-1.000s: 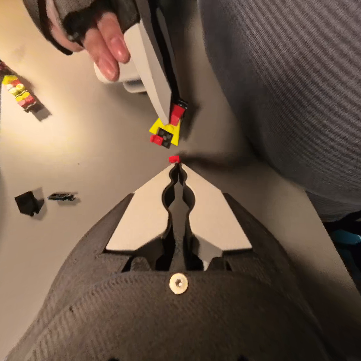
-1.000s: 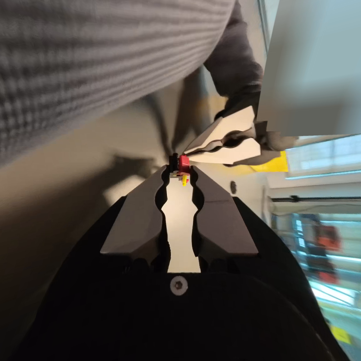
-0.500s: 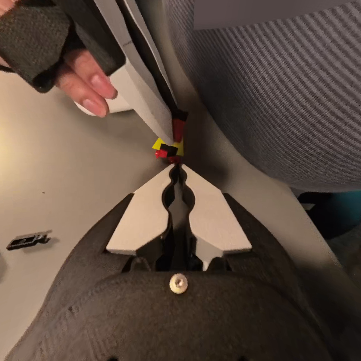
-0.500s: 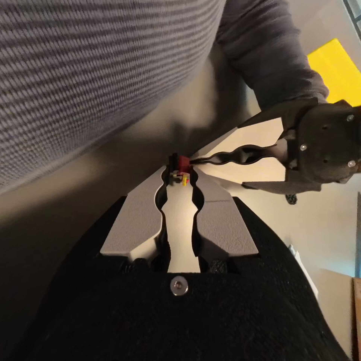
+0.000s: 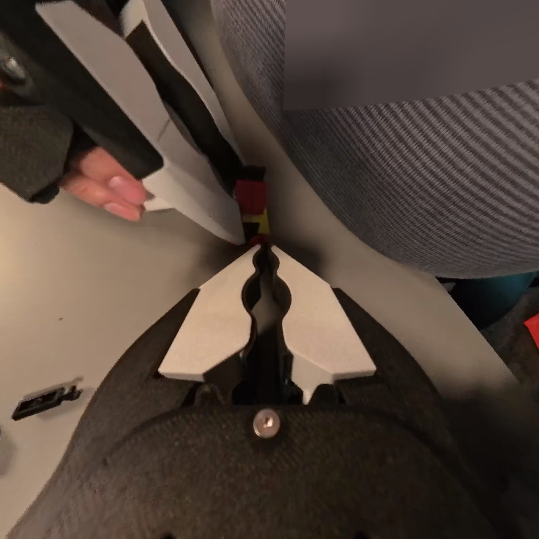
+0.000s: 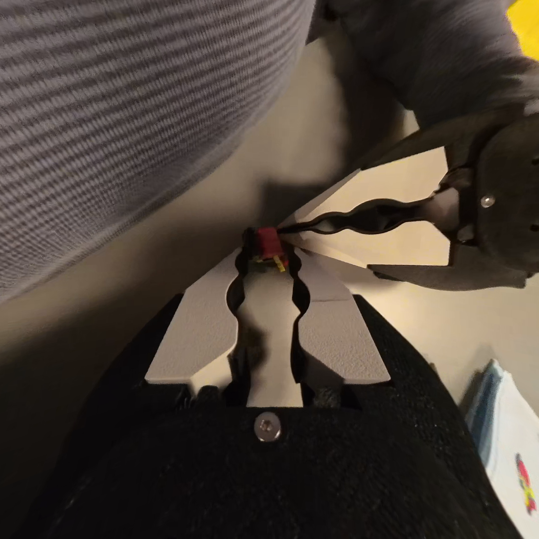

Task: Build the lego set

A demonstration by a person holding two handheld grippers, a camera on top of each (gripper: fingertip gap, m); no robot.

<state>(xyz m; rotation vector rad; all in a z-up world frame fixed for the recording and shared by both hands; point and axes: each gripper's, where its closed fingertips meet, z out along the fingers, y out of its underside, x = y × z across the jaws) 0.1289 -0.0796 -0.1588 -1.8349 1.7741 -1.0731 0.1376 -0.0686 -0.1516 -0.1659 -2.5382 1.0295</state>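
Observation:
My right gripper (image 6: pixel 267 258) is shut on a small red, black and yellow lego assembly (image 6: pixel 266 242), held above the beige table (image 5: pixel 87 291). In the left wrist view the right gripper (image 5: pixel 244 226) reaches in from the upper left with the assembly (image 5: pixel 251 195) at its tips. My left gripper (image 5: pixel 264 247) is shut on a tiny red piece (image 5: pixel 257 239), mostly hidden by the fingertips and touching the assembly's lower end. In the right wrist view the left gripper (image 6: pixel 284 232) comes in from the right and meets the assembly's red block.
A small black lego part (image 5: pixel 46 401) lies on the table at the left. A white instruction booklet (image 6: pixel 510 437) lies at the lower right of the right wrist view. The person's grey striped sweater (image 5: pixel 408 175) is close behind both grippers. Less than 4 cm separates the two grippers' tips.
The two grippers have closed in on each other. The gap between the tiny red piece and the assembly has shut, and they now touch. Both grippers have moved nearer the person's torso.

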